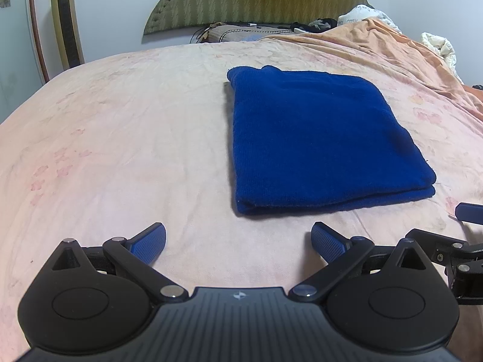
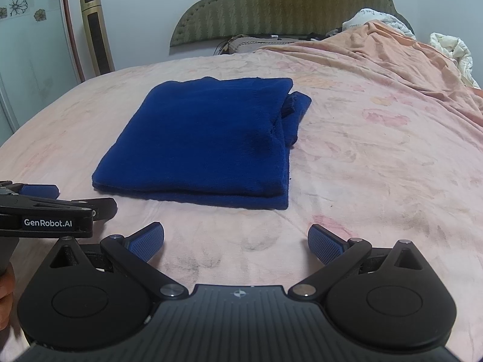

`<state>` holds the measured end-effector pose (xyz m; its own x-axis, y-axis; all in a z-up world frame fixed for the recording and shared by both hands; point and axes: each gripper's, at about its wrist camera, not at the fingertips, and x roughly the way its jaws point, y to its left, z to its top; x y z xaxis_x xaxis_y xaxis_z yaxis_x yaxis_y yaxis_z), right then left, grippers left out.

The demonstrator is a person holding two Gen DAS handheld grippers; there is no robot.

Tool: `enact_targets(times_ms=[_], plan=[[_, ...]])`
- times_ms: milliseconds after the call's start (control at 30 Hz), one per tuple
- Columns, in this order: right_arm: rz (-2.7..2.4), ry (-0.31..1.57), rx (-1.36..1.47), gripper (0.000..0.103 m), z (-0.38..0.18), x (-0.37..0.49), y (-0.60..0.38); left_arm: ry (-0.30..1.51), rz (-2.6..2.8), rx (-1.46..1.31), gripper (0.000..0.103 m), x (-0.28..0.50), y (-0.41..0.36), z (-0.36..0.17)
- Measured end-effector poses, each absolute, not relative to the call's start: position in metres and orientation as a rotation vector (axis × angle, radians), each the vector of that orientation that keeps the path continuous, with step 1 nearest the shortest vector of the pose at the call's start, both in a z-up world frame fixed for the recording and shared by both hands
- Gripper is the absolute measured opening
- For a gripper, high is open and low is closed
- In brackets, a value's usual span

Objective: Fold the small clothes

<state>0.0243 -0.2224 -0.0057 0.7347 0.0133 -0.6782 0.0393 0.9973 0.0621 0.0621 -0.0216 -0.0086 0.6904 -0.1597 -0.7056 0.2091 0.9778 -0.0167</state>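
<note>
Blue cloth [image 1: 320,138] lies folded into a thick, layered rectangle on a pink floral bedsheet [image 1: 120,138], near the middle of the bed. A loose edge pokes out from its far right corner in the right wrist view. Both tools hover side by side just short of its near edge, not touching it. Left gripper [image 1: 238,242] is spread wide and holds nothing; right gripper [image 2: 236,242] is likewise released. A green padded headboard [image 2: 289,3] stands against the far wall.
</note>
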Motion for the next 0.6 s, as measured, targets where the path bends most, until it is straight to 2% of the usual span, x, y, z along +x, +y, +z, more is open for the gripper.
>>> enact_targets(times_ms=[600], plan=[[-0.008, 0.744, 0.058, 0.102, -0.0036, 0.0254, -0.2234, 0.807, -0.220, 0.050, 0.103, 0.0650, -0.0191, -0.0080]])
